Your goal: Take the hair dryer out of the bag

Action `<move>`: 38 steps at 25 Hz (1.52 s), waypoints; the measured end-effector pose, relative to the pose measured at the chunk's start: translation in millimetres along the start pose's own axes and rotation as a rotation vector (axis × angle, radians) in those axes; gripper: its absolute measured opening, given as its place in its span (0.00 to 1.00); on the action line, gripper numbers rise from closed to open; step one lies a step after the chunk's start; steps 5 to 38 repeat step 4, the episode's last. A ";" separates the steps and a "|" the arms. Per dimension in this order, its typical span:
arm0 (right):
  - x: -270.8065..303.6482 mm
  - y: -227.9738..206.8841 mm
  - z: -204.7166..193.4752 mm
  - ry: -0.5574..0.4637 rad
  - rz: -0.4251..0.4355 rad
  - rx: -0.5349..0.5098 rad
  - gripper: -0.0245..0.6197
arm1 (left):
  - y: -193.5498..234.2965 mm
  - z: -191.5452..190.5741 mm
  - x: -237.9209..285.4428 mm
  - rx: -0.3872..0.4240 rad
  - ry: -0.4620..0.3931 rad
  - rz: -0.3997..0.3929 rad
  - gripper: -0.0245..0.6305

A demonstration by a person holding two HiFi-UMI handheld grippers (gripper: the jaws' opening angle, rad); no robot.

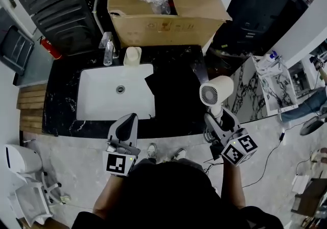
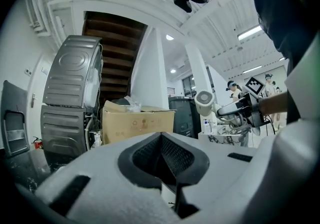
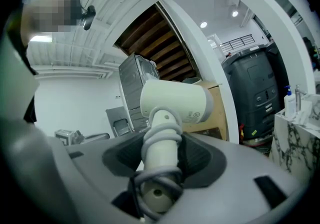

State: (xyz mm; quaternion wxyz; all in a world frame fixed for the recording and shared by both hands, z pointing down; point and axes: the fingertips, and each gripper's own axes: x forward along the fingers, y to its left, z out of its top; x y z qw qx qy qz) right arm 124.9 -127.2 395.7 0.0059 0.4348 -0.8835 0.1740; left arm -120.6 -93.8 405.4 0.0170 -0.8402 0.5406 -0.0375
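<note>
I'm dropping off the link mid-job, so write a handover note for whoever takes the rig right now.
Left claw: shut, empty, near the sink.
Right claw: shut on the hair dryer handle, cord wound round it.
Bag: black, on the counter right of the sink.
Done: dryer is out of the bag, held in the air.
Left: probably set it down on the counter.

1. No word, brand name or number can be read in any of the three views.
2. The cardboard box [image 1: 163, 28] has faint printed symbols on its front face. They are too pale and small to make out.
3. The hair dryer [image 3: 175, 103] has a small grey printed patch on the side of its barrel, possibly a rating label. Its lines are illegible.
4. The left marker cube [image 1: 120, 164] and the right marker cube [image 1: 240, 149] show black-and-white square code patterns, not letters.
</note>
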 end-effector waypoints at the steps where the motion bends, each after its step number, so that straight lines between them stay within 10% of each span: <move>1: 0.2 0.6 1.1 0.000 -0.002 0.000 0.39 | -0.7 0.3 0.8 -0.001 -0.002 -0.005 0.07; 38: -0.2 4.4 3.4 -0.002 -0.005 -0.001 0.39 | -1.1 1.3 1.0 0.000 -0.007 -0.014 0.07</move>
